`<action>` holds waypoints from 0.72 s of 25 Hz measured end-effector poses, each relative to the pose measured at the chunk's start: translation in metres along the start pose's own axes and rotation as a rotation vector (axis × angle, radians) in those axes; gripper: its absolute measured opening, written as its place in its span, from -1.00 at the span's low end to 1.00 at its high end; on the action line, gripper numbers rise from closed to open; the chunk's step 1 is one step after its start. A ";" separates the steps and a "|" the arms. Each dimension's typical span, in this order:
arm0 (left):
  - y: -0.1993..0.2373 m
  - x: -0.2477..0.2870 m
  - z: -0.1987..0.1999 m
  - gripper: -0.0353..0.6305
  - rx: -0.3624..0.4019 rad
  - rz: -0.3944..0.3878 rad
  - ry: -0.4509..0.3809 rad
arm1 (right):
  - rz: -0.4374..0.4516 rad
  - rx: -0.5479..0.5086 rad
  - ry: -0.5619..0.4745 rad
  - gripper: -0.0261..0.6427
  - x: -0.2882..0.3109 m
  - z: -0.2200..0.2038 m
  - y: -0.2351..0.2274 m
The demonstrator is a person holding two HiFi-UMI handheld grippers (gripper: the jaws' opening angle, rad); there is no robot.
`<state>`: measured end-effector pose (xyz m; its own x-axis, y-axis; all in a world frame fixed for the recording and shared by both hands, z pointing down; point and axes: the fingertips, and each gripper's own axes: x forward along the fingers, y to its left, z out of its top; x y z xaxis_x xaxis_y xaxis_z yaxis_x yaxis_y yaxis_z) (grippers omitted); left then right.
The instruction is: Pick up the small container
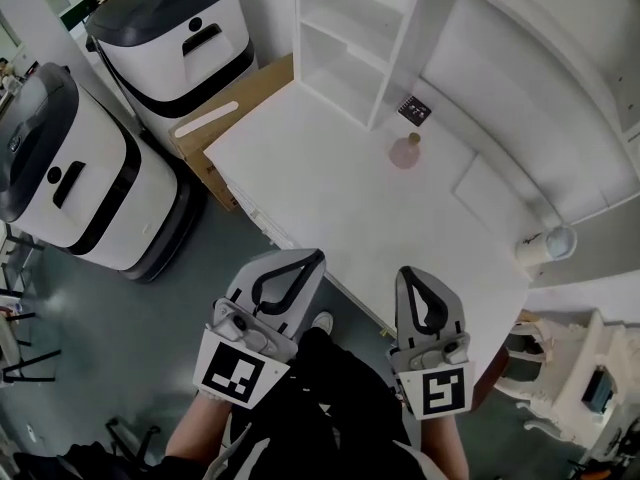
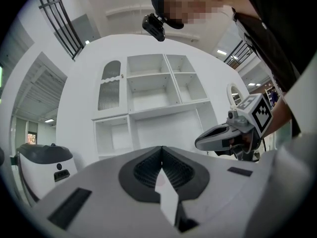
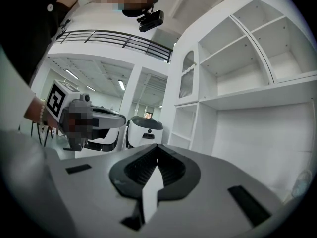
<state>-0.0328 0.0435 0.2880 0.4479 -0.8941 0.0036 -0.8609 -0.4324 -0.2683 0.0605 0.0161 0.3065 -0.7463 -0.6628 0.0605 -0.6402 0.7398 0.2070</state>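
Head view: the left hand-held gripper [image 1: 316, 258] and right hand-held gripper [image 1: 408, 273] hang at the bench [image 1: 320, 168] edge farthest from the shelf unit [image 1: 350, 38], jaws pressed together on nothing, likely a ready pose before reaching. The small container [image 1: 405, 151] stands just before the shelf unit, well apart from both.

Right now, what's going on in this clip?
A person stands at the near edge of a white table with a claw in each hand. The left claw and the right claw are both shut and empty, held low by the table edge. The small pink container sits untouched farther across the table, near the white shelf unit. Neither claw has reached for the container yet.
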 end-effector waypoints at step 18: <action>-0.002 0.068 0.009 -0.89 0.017 -0.081 -0.015 | -0.057 0.013 0.006 -0.92 0.015 -0.013 -0.059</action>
<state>0.0020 -0.0155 0.2800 0.5196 -0.8543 0.0112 -0.8176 -0.5010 -0.2837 0.0894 -0.0389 0.3076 -0.7076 -0.7045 0.0548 -0.6840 0.7023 0.1973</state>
